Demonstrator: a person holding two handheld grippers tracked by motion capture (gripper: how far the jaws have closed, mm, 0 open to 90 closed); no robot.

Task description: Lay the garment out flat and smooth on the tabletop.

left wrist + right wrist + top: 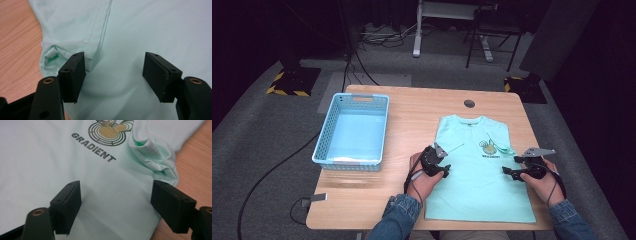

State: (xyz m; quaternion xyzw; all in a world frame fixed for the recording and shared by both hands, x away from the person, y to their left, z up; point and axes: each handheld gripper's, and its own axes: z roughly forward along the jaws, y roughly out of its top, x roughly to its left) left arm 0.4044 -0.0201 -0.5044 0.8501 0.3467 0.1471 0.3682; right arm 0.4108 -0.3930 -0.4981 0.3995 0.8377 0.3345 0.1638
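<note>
A mint-green T-shirt (477,185) lies flat on the right half of the wooden table (412,115), collar away from me and both sleeves folded inward. It carries a round printed logo (489,148) on the chest. My left gripper (443,167) is open over the shirt's left side, its jaws straddling cloth beside the folded sleeve (62,37). My right gripper (510,166) is open over the shirt's right side, just below the logo (108,131) and the bunched sleeve fold (152,155). Neither pair of pads presses the cloth.
A light-blue plastic basket (347,163) stands on the table's left half with nothing in it. A round cable hole (469,103) sits near the far edge, behind the collar. Bare wood lies between basket and shirt. Dark stands and cables are on the floor beyond.
</note>
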